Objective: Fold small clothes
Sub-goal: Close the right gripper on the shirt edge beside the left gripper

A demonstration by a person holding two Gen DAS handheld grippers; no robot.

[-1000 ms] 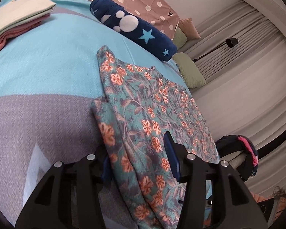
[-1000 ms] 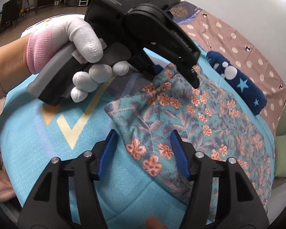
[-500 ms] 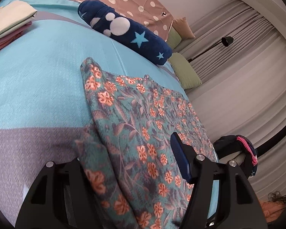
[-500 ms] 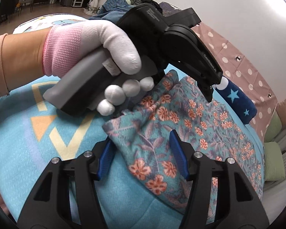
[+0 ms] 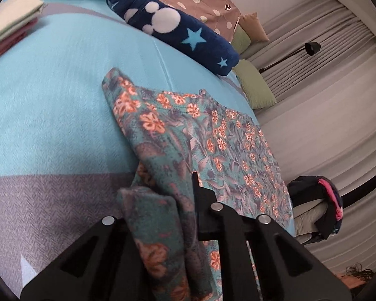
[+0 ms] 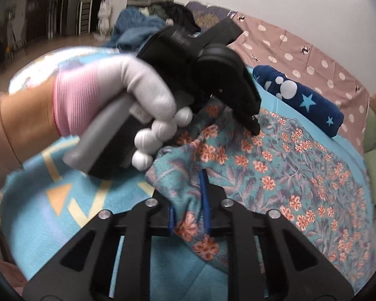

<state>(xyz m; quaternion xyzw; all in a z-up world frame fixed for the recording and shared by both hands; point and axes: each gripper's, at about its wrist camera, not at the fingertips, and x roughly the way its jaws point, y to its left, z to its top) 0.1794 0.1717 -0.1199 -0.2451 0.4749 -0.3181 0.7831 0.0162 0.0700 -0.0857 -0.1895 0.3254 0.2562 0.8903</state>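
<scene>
Both jaws have just been closing: the left gripper (image 5: 185,200) and right gripper (image 6: 189,200) now each pinch a near edge of the floral garment (image 5: 213,135), which lies spread beside the navy star roll (image 5: 178,32). Folding has barely begun; every fold remains.
</scene>
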